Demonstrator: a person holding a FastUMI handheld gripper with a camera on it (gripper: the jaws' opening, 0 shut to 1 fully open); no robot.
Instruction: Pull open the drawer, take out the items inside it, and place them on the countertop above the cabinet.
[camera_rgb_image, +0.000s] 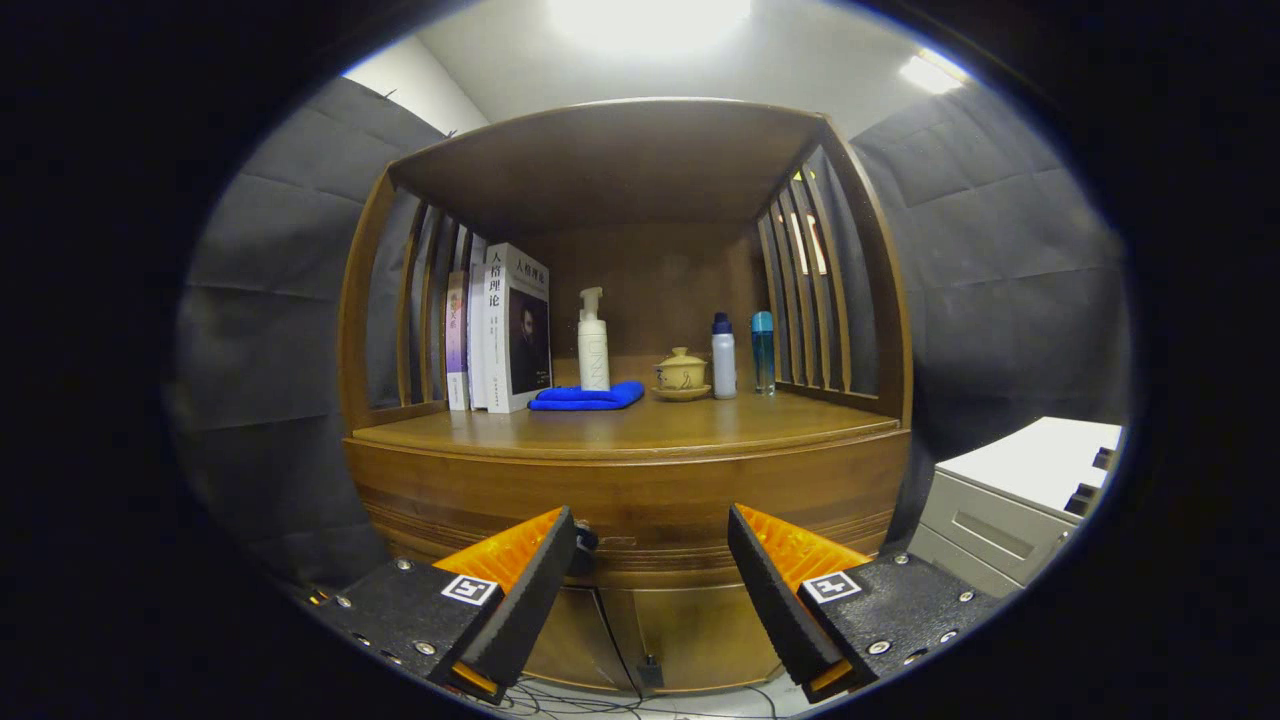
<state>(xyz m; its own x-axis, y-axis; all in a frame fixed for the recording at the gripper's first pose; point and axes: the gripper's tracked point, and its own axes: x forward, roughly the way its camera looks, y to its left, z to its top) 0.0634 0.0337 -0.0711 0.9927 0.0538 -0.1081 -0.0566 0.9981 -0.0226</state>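
Gripper (652, 560) is spread wide open with nothing in it, fingers aimed straight at the wooden cabinet. The drawer front (640, 495) sits dead ahead at about 12 o'clock, just beyond the fingertips, still closed, its long axis running side to side under the countertop (620, 428). I can't make out a handle for sure, maybe a small dark knob (585, 540) by the left finger at 10 o'clock.

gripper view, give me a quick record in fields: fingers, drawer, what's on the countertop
fingers: gripper open, holding nothing, spread in front of the cabinet
drawer: drawer front below the countertop looks closed
countertop: books upright at the left, pump bottle behind a blue cloth, lidded teacup, white bottle, blue bottle
beside cabinet: a white cabinet
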